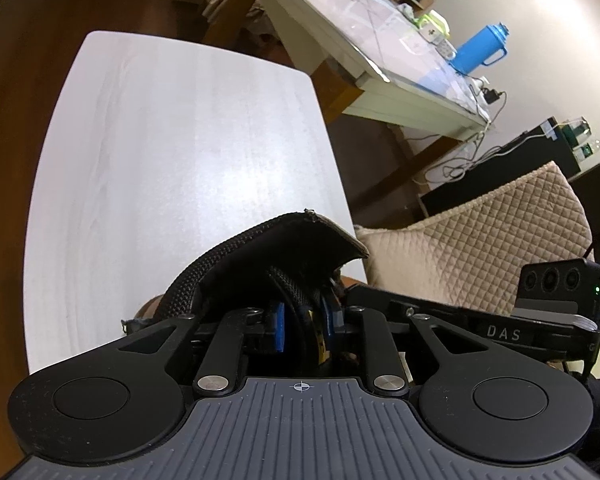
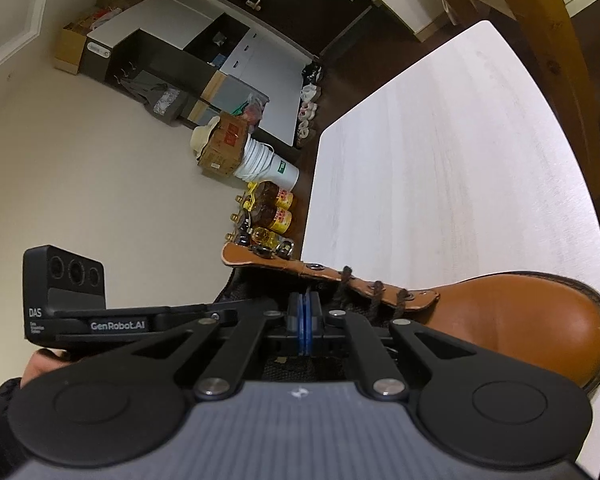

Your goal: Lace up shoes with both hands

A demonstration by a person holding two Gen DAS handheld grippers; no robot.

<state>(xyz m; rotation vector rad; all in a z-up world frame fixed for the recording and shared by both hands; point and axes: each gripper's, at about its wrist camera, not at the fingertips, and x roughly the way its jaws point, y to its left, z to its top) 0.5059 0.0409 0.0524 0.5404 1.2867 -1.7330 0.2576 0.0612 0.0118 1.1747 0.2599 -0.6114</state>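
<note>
A tan leather boot (image 2: 540, 320) with dark brown laces (image 2: 376, 292) lies on the white table (image 2: 440, 160), its toe pointing right. My right gripper (image 2: 304, 320) sits at the boot's opening, beside the eyelet flap (image 2: 284, 264). Its blue pads are pressed together and no lace shows between them. In the left wrist view, my left gripper (image 1: 305, 320) is shut on the boot's black padded tongue (image 1: 284, 240), which arches up in front of the fingers. A yellow label shows between the pads. The rest of the boot is hidden there.
The white table (image 1: 180, 140) stretches away ahead. A quilted beige chair (image 1: 480, 232) stands close on the right, with a larger table carrying a blue jug (image 1: 480, 50) behind it. A white bucket (image 2: 268, 164), boxes and oil bottles (image 2: 268, 208) stand on the floor by the wall.
</note>
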